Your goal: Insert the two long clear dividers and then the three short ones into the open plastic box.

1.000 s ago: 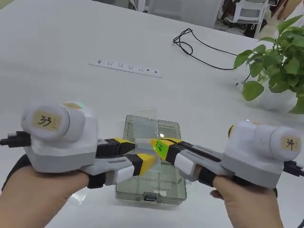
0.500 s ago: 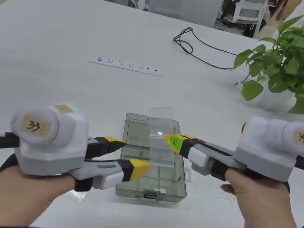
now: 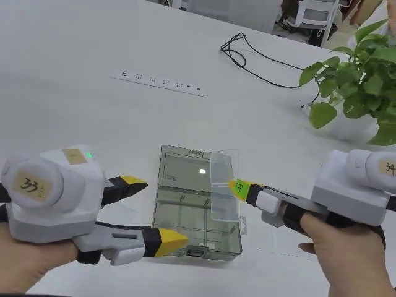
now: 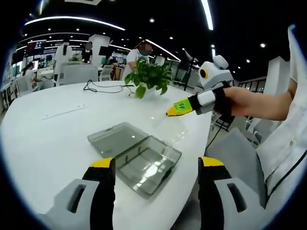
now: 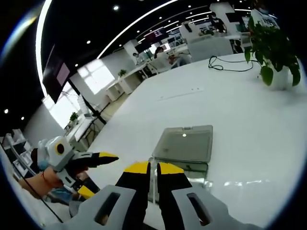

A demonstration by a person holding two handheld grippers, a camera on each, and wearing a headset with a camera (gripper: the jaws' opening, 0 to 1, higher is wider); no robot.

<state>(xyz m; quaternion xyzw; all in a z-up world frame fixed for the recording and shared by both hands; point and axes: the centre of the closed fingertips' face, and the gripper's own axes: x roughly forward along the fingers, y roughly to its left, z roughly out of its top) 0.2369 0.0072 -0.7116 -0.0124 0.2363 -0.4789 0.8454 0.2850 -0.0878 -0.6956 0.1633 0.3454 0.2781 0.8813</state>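
By the table's [image 3: 74,124] near edge, the right gripper [image 3: 240,189] pinches the divider [image 3: 224,185] over the right half of the box [image 3: 170,185], long axis front-to-back; the left gripper [image 3: 151,210] gapes empty alongside.

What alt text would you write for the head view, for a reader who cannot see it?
The right gripper holds a clear divider over the open plastic box on a white table. The left gripper, jaws open, hovers at the box's left side.
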